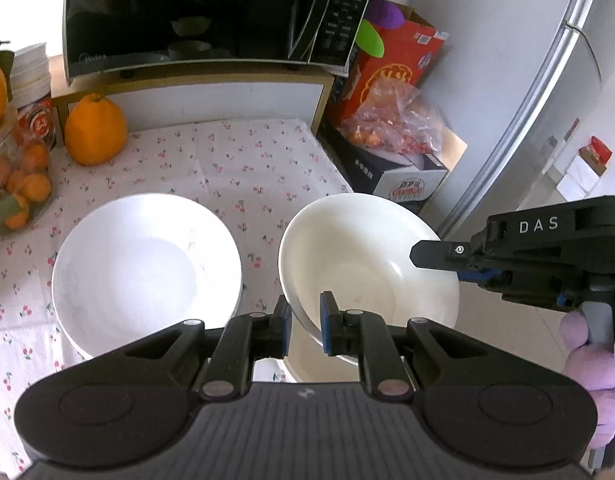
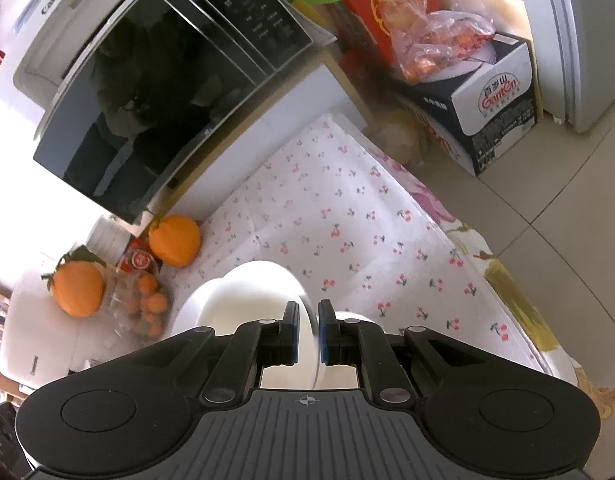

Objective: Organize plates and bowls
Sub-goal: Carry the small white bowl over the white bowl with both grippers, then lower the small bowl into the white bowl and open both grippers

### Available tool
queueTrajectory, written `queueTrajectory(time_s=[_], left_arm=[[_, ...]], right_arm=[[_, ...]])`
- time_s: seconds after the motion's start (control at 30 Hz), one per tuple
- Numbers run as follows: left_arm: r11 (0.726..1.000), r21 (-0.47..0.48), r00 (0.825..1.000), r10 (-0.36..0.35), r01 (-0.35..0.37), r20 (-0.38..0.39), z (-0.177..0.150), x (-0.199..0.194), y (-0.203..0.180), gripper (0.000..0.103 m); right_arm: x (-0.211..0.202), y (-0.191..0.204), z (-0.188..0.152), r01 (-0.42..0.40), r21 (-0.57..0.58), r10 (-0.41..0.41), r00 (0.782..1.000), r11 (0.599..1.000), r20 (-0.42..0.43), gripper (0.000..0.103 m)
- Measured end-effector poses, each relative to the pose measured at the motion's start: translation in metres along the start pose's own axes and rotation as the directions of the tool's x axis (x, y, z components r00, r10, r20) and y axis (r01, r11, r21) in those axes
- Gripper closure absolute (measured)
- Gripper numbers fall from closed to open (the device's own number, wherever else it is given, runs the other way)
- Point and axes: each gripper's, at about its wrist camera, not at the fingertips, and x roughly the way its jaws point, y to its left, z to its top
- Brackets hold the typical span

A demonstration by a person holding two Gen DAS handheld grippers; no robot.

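A cream bowl (image 1: 367, 264) hangs tilted over the right edge of the cherry-print table (image 1: 235, 160), held from both sides. My left gripper (image 1: 306, 312) is shut on its near-left rim. My right gripper (image 1: 417, 255) comes in from the right and pinches the far-right rim. In the right wrist view the same bowl (image 2: 259, 296) shows edge-on, with the right gripper (image 2: 308, 320) shut on its rim. To the left, a wider white bowl (image 1: 143, 268) rests on the cloth on top of other white dishes; in the right wrist view it (image 2: 191, 308) peeks out behind the held bowl.
A black microwave (image 1: 187, 12) stands on a shelf at the back. A large orange (image 1: 95, 132) and a jar of small oranges (image 1: 15, 184) are at the left. Cardboard boxes (image 1: 403, 180) and a fridge (image 1: 547, 80) stand right of the table. A purple-gloved hand (image 1: 587, 360) holds the right gripper.
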Motion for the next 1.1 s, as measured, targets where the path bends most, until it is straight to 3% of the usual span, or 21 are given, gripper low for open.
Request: queueTrajectory(time_s=[0.23, 0.47, 0.87, 1.03, 1.1], left_arm=[[0.999, -0.028, 0.999, -0.025, 0.024, -0.028, -0.017, 0.013, 0.004, 0.089], [0.999, 0.019, 0.998, 0.030, -0.029, -0.059, -0.024, 0.027, 0.000, 0.089], [0.997, 0.052, 0.996, 0.058, -0.055, -0.069, -0.031, 0.031, -0.002, 0.088], [0.997, 0.072, 0.998, 0.033, -0.029, -0.047, -0.033, 0.032, -0.004, 0.075], [0.995, 0.096, 0.999, 0.022, -0.019, -0.031, -0.035, 0.031, -0.005, 0.063]], right_arm=[[0.008, -0.006, -0.010, 0.044, -0.028, -0.045, 0.999, 0.999, -0.027, 0.092], [0.024, -0.011, -0.017, 0.097, -0.040, -0.100, 0.993, 0.994, -0.066, 0.092], [0.039, -0.010, -0.023, 0.160, -0.100, -0.169, 0.981, 0.982, -0.094, 0.089], [0.039, -0.009, -0.020, 0.155, -0.116, -0.165, 0.983, 0.981, -0.083, 0.084], [0.038, -0.011, -0.019, 0.140, -0.115, -0.150, 0.985, 0.983, -0.082, 0.081]])
